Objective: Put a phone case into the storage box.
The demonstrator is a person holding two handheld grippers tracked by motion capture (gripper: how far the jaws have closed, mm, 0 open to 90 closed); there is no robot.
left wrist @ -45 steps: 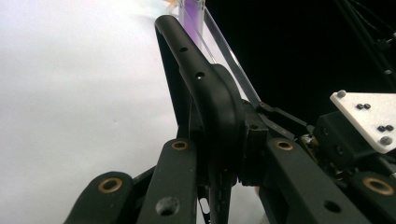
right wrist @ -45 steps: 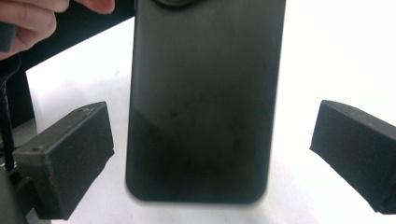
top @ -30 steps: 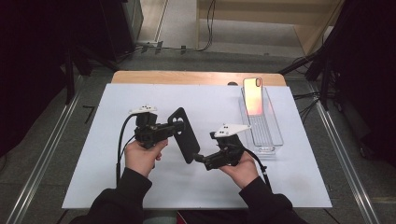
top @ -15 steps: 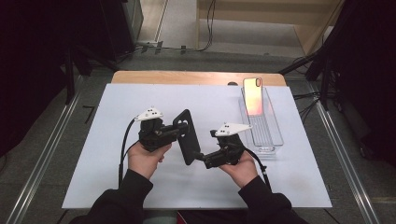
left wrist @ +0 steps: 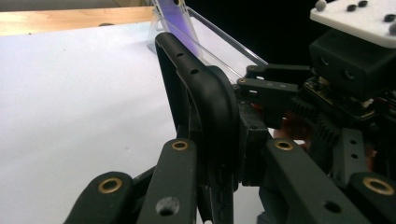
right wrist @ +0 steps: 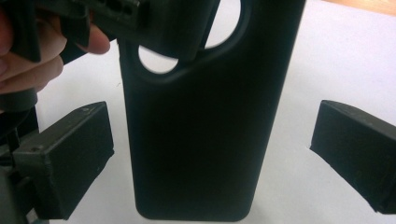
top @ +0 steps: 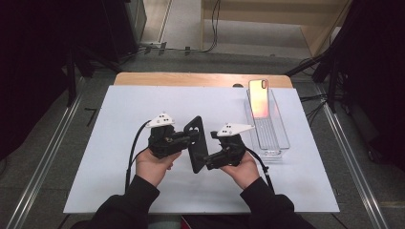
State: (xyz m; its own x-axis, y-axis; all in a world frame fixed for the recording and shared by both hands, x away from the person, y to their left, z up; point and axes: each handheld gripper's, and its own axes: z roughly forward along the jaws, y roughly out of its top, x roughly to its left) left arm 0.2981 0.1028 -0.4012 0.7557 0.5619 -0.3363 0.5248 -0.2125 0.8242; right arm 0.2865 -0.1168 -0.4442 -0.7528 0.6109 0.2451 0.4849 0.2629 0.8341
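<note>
High cam looks down; gripper cams close, share phone case (top: 197,150).

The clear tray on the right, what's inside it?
Inside the clear tray a phone stands upright at the far end, its shiny orange-pink side toward the camera. The near part looks bare. The phone hides the tray's far wall.

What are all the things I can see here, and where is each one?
Phone case: one, black, held on edge between the two grippers above the mat.
Phone: one, orange-pink back, leaning upright in the far end of the tray.
Tray: one, clear plastic, right part of the mat.
Mat: one, white, covering the table.
Table: one, wooden, far edge showing.
Left gripper: one, black, shut on the case's top end.
Right gripper: one, black, jaws open either side of the case.
</note>
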